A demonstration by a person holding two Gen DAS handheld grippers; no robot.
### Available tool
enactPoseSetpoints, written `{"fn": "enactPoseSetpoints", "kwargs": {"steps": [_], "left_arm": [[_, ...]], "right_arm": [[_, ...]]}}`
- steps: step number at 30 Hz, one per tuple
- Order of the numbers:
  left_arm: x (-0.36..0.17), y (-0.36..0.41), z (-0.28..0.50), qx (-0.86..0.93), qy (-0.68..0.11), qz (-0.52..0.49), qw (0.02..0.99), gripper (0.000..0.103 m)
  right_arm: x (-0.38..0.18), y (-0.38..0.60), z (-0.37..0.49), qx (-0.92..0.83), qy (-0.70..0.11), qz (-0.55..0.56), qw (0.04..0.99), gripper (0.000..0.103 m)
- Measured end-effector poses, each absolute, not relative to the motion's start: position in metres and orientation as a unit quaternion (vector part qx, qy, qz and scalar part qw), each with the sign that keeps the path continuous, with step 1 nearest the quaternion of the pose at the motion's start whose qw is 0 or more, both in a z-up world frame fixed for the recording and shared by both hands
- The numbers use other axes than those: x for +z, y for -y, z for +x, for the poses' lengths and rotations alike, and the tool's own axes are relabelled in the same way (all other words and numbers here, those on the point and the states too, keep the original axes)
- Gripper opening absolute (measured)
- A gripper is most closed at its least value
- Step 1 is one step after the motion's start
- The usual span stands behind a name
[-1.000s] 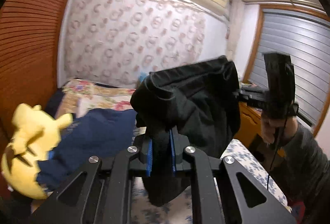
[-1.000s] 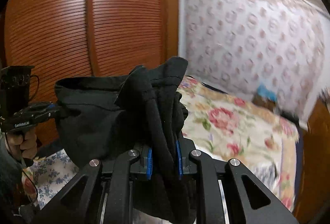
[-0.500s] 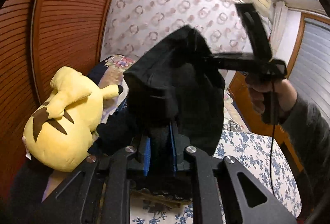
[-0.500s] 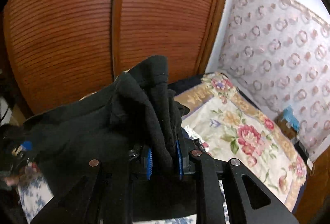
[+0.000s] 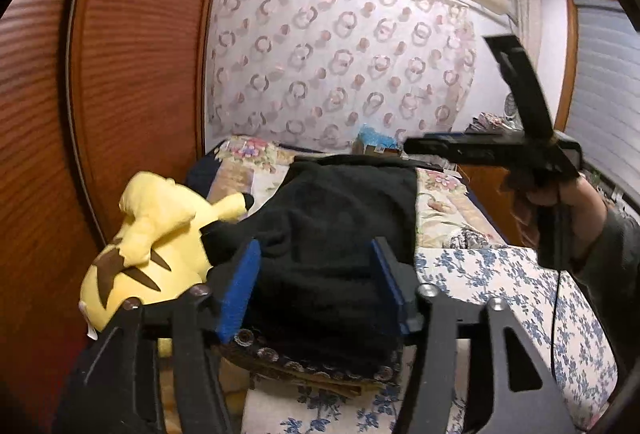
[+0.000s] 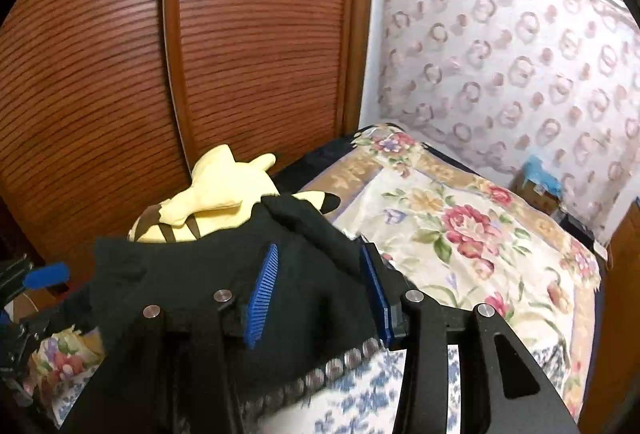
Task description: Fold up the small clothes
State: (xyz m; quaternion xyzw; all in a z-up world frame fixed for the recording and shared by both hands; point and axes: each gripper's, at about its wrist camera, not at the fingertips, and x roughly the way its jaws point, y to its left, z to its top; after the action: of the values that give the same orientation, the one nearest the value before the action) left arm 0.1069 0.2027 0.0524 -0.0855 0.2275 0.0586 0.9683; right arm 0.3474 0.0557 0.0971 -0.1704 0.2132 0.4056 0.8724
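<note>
Black garment [image 5: 340, 234] on bed [image 5: 500, 298], apparently atop folded pile, beside yellow plush [image 5: 152, 246]

No text, label, brand, number or sign could be read in either view. The patterns on the wall hanging and the bed covers were only rings and flowers, with no lettering among them.
</note>
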Motion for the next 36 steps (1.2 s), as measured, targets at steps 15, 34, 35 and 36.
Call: {"fn": "enactPoseSetpoints", "kwargs": {"steps": [15,34,35,36], "left_arm": [[0.072,-0.115,0.069,0.013,-0.218,-0.038,0.975,0.078],[0.094,-0.004,0.034,-0.043,-0.201,-0.017,0.979,0.078],[0.095,-0.002,0.033,-0.043,-0.201,-0.016,0.978,0.078],[0.094,-0.002,0.033,-0.043,-0.202,-0.017,0.978,0.078]], "right_arm": [[0.07,0.09,0.199,0.336,-0.191,-0.08,0.919,0.068],[0.072,0.185,0.001,0.205,-0.117,-0.013,0.972,0.068],[0.071,0.185,-0.005,0.202,-0.115,-0.011,0.972,0.068],[0.069,0.185,-0.01,0.199,-0.114,-0.007,0.973,0.068]]}}
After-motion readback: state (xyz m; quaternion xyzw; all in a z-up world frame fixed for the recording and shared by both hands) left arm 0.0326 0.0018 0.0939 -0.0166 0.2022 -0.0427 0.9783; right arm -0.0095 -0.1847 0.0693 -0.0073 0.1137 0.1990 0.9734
